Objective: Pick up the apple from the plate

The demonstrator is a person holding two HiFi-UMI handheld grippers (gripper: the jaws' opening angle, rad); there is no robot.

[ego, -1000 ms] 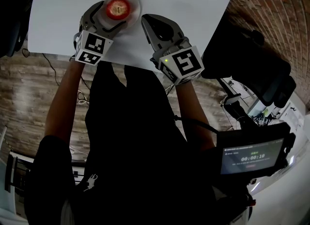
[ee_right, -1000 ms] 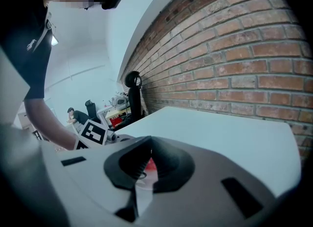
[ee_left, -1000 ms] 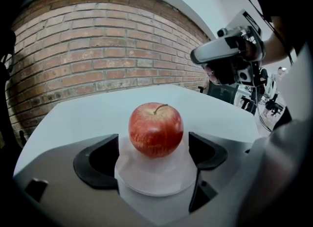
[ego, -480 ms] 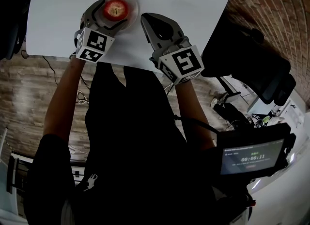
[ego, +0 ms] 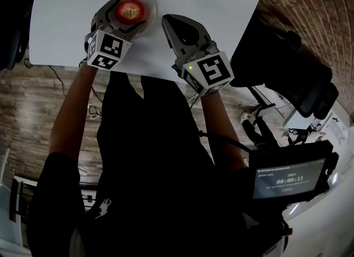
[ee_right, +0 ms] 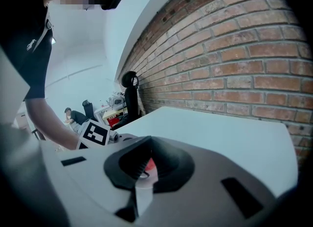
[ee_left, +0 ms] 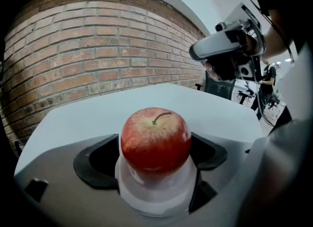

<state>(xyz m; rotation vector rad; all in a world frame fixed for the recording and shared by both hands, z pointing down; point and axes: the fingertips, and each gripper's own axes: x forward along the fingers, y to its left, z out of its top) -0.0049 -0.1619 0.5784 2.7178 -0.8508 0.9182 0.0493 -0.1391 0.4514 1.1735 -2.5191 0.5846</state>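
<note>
Red apple (ee_left: 155, 140), stem-up on plate (ee_left: 156, 204): sitting squarely between left gripper (ego: 128, 15) pads, which are clasping it; right gripper (ee_right: 143, 170) idling alongside, jaws pressed together.

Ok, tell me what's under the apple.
A pale plate sits under the apple, its front rim showing, on the white table. The plate's centre is covered by the fruit, and the left gripper's pads on either side hide its flanks.
</note>
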